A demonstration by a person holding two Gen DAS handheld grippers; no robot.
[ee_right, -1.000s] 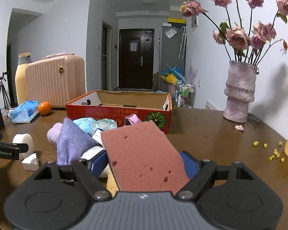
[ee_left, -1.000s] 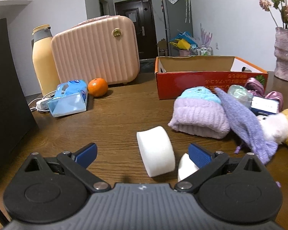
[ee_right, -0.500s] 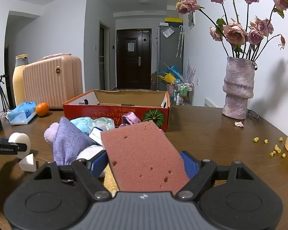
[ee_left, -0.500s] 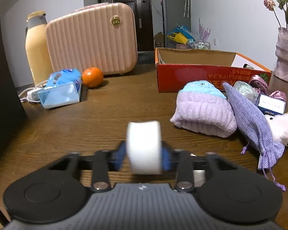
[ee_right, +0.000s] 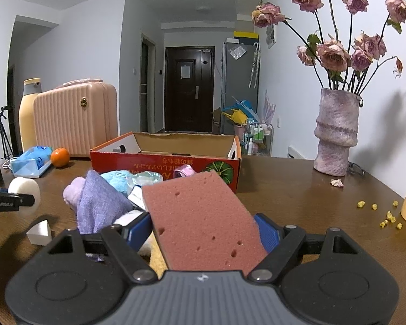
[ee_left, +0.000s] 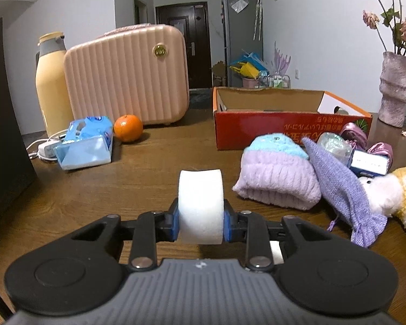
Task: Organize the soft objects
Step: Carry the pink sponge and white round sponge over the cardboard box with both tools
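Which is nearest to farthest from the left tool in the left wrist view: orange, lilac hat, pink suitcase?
1. lilac hat, just ahead, right of the left tool.
2. orange, farther back on the left.
3. pink suitcase, behind the orange, far left.

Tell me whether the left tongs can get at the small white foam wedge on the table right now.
Probably not yet. The left tongs are shut on the white foam cylinder, so the jaws are full. The small white foam wedge itself lies uncovered on the brown wooden table just beside them.
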